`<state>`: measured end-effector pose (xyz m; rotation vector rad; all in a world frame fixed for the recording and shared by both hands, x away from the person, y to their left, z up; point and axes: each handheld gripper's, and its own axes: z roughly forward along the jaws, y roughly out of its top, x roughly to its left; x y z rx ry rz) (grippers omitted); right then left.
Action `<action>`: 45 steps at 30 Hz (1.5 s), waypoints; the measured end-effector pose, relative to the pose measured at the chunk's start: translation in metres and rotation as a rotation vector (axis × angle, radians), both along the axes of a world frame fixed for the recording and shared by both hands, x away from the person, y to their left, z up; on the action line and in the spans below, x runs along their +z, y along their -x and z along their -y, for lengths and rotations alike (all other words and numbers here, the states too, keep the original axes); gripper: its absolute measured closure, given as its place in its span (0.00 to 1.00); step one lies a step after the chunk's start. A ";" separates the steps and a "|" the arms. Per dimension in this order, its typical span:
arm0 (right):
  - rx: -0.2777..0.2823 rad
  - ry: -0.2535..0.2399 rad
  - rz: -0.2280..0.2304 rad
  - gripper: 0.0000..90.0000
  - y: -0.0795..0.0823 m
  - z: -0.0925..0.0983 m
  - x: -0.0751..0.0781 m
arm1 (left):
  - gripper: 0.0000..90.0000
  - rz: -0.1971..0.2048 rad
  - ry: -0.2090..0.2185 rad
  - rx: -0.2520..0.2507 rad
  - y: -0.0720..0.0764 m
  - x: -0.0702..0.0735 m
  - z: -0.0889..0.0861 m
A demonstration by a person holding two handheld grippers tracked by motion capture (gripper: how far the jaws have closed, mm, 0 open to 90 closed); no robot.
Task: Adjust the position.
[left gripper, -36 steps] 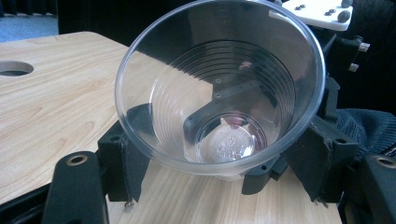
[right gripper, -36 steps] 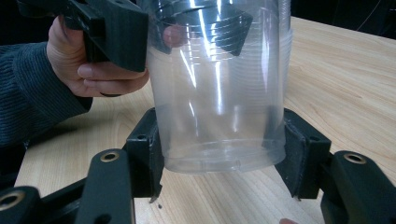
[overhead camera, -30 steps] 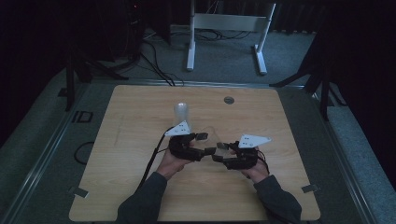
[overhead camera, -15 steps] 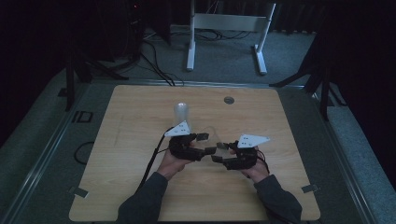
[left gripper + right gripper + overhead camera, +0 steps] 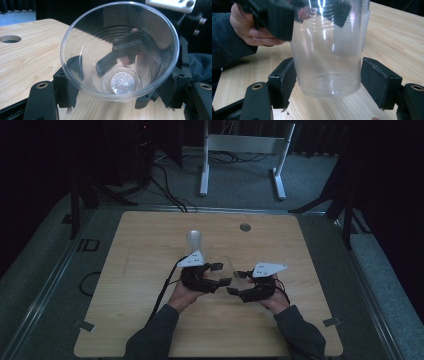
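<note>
Since the earlier high view the hands have hardly shifted, but the jaws have changed: the right gripper [image 5: 233,282] has just been opening, so in its own view the black pads stand off both sides of the clear ribbed plastic cup [image 5: 329,50] with a gap showing, at least on the far pad, while the left gripper [image 5: 220,274] has just been closing and now pinches that cup across its wall, the pads pressed against it below the rim in the left gripper view [image 5: 120,52]. The cup lies tipped on its side between the two tools, just above the light wooden table [image 5: 150,320], near its middle. A second clear cup or stack [image 5: 195,241] stands upright beyond the left hand. From here the risk, as I judge it, is the thin wall: a one-sided pinch could buckle or crack it, or let it squirt out and roll across the table. If nested cups are being pulled apart, the released one may drop and slide off toward the edge.
</note>
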<state>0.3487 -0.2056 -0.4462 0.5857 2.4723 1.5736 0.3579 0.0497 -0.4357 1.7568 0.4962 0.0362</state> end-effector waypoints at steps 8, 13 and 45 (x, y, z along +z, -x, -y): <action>0.031 0.094 0.015 0.35 -0.001 -0.006 0.008 | 0.32 0.021 -0.066 0.011 0.002 -0.001 0.004; 0.037 0.139 0.022 0.41 -0.002 -0.009 0.007 | 0.32 0.029 -0.090 0.012 0.002 -0.001 0.005; -0.017 -0.009 -0.021 0.45 0.000 -0.005 -0.009 | 0.29 0.017 0.023 0.067 0.001 0.001 0.006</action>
